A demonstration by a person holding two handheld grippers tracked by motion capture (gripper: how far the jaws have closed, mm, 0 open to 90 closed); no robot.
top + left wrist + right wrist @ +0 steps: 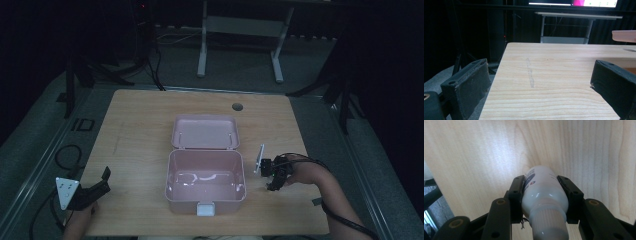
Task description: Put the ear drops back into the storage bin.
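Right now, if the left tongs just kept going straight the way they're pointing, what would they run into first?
Probably nothing soon: the left tongs stand open over bare wooden table. The pink box lid sits off to the side, apparently outside that line, though depth is unclear.

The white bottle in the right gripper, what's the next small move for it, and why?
Probably carry it leftward over the open pink box and lower it in. The right gripper is shut on the white bottle, holding it just right of the box, whose lid is folded back and whose inside looks empty. The left gripper rests open at the table's left edge, out of the way.
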